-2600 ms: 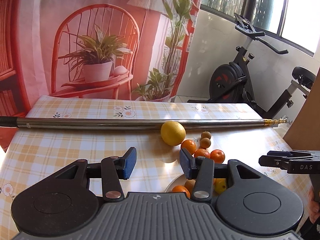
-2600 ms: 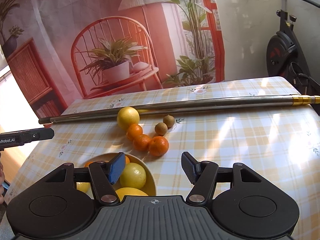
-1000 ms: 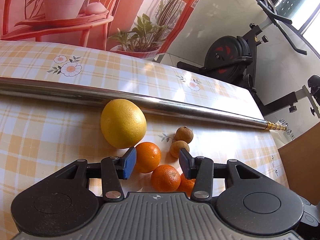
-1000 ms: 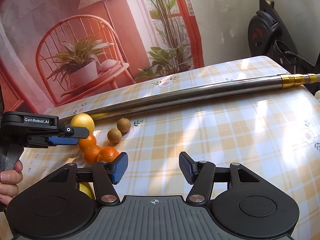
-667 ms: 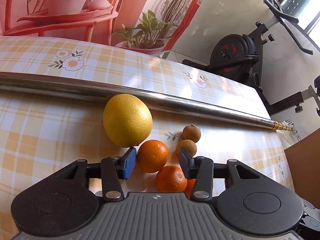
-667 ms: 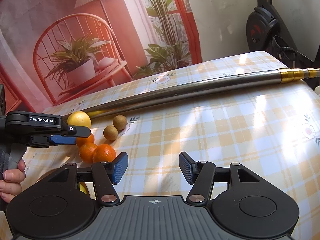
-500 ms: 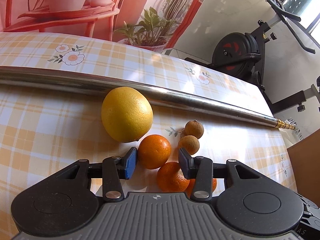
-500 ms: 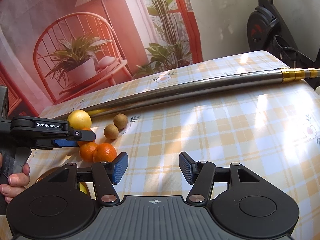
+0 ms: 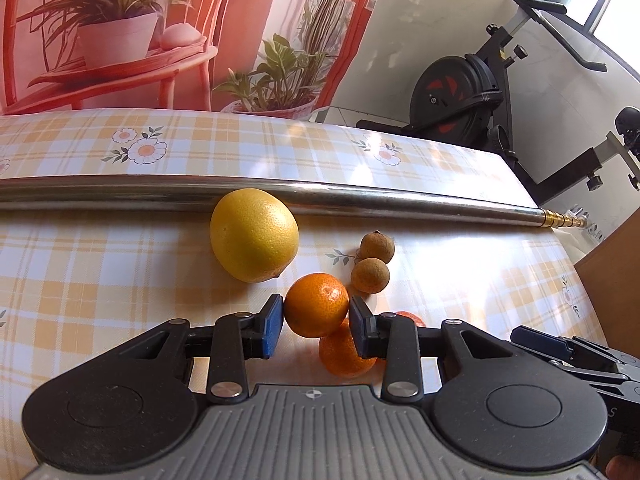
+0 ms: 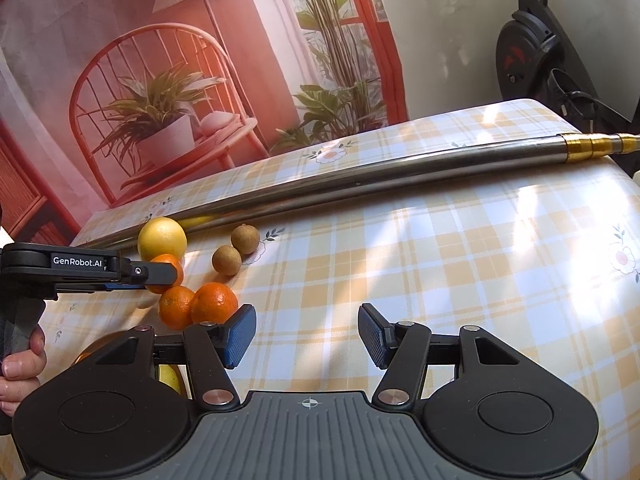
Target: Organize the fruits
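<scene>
Fruit sits on the table [image 9: 100, 280] by a steel pole [image 9: 400, 202]: lemon [image 9: 254, 234], then oranges. Left gripper [image 9: 316, 326] is closing around one orange [image 9: 316, 304], another orange [image 9: 344, 354] crowding it. Right gripper [image 10: 306, 334] hangs open, empty.

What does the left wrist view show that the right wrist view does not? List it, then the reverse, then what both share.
Only the left wrist view: the left claw head-on, its jaws closing around one orange between the blue pads, which look to be touching its sides.

Only the right wrist view: the right claw with nothing between its jaws, a yellow fruit half hidden below it, and the hand gripping the left claw's handle.

Both: the big yellow fruit, two small brown fruits, two more oranges, the metal pole and the checked tablecloth.
</scene>
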The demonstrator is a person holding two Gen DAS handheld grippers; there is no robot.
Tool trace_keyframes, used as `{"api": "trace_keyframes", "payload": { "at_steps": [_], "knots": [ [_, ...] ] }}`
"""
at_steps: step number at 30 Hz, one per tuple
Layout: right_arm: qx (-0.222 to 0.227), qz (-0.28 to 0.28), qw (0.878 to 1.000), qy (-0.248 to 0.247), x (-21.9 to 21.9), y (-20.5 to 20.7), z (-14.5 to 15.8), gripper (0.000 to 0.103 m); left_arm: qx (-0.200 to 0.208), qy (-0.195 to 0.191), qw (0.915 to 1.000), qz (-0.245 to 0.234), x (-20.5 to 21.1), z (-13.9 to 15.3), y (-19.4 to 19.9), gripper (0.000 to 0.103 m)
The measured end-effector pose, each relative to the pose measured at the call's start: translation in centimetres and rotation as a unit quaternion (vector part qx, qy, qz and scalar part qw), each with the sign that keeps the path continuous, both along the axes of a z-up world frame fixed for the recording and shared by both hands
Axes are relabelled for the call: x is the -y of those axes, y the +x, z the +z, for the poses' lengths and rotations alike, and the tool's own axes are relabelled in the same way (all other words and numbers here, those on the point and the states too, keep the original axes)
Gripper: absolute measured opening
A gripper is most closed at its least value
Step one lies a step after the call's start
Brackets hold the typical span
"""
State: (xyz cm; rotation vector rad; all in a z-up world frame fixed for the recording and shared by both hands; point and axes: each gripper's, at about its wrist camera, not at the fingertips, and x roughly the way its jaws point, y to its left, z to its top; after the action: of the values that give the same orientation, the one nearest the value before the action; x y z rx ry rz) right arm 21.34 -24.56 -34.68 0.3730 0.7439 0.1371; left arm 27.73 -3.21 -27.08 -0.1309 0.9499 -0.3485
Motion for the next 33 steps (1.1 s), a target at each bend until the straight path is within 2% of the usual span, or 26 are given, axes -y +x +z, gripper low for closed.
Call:
{"api": "trace_keyframes", "payload": {
  "at_steps": [8,17,20,27,33],
  "knots": [
    [0.001,0.006,1.0,-0.001,-0.3,-0.1,0.2,0.054,0.025,-0.004,0.9996,0.008,-1.4,1.3,-1.6,0.037],
    [0.012,0.031,0.999,-0.009,-1.6,0.7,1.3,0.054,0.077,0.017,0.9966,0.023,-3.5,2.8,-4.5,0.037],
    [0.016,0.049,0.999,-0.008,-2.4,1.2,1.6,0.048,0.084,0.019,0.9957,0.031,-4.6,2.9,-5.4,0.037],
    [0.02,0.08,0.996,-0.039,-4.5,2.8,2.4,0.044,0.094,0.009,0.9944,0.048,-6.3,3.1,-6.4,0.037],
    [0.056,0.089,0.993,-0.06,-5.4,4.5,3.2,0.042,0.108,0.006,0.9929,0.05,-6.5,3.3,-6.4,0.037]
  ]
}}
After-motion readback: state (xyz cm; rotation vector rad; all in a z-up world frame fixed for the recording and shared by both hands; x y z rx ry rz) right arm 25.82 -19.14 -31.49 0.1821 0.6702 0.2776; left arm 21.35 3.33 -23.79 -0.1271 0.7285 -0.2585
